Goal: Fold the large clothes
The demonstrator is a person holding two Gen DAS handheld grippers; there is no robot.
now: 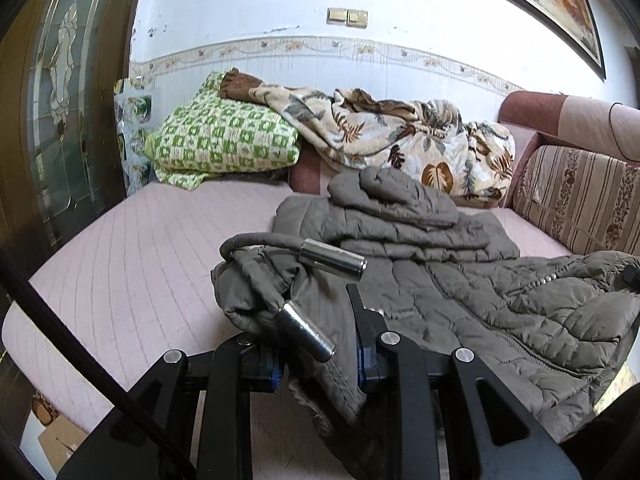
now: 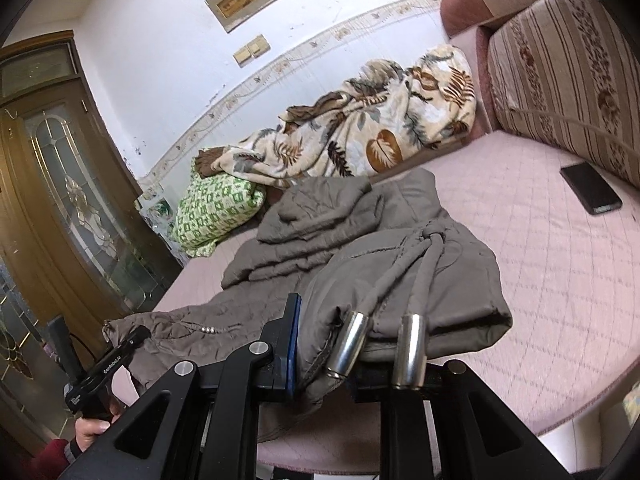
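Note:
An olive quilted jacket [image 1: 460,292] lies on the pink quilted sofa seat [image 1: 140,264], its far end folded into a stack [image 1: 400,216]. My left gripper [image 1: 316,364] is shut on a bunched hem edge of the jacket, lifted off the seat; two drawstrings with metal tips [image 1: 332,264] hang over it. In the right wrist view my right gripper [image 2: 328,360] is shut on another raised jacket [image 2: 400,280] edge, and two metal cord tips [image 2: 408,348] drape across its fingers. The left gripper [image 2: 120,356], held by a hand [image 2: 92,428], shows at lower left.
A leaf-print blanket [image 1: 400,136] and a green checked pillow [image 1: 216,140] are piled at the back of the seat. A striped backrest cushion [image 1: 580,196] stands on the right, with a dark phone [image 2: 592,194] on the seat [image 2: 560,280] beside it. A glass-panelled door [image 1: 60,100] is left.

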